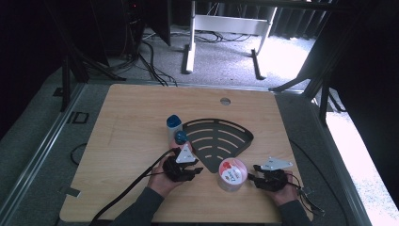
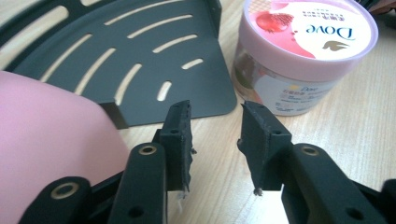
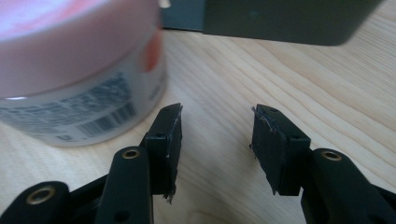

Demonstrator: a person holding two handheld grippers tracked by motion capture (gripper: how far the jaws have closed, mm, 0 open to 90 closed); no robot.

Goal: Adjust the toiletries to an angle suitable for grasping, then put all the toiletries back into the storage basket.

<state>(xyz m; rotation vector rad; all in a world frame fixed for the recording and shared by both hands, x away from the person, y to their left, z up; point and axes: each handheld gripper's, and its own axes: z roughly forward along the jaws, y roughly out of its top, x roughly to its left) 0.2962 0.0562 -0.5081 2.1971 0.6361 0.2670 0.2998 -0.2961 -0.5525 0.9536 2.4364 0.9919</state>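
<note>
A pink-lidded Dove jar [image 1: 232, 174] stands upright on the wooden table [image 1: 131, 122], near its front edge. My left gripper [image 1: 197, 168] lies just left of the jar and is open, with bare wood between its jaws [image 2: 215, 109]. The jar [image 2: 303, 51] sits ahead and to the right of those jaws, apart from them. My right gripper [image 1: 253, 173] is just right of the jar and also open, holding nothing [image 3: 215, 112]. Its left finger [image 3: 167, 140] is close beside the jar's labelled wall [image 3: 84, 88], and I cannot tell if they touch.
A black fan-shaped slotted shelf [image 1: 216, 138] lies flat behind the jar and the grippers. A white bottle with a blue cap [image 1: 173, 124] and a second blue cap [image 1: 181, 137] stand at its left. A blurred pink rounded thing [image 2: 51, 140] is close by the left jaws.
</note>
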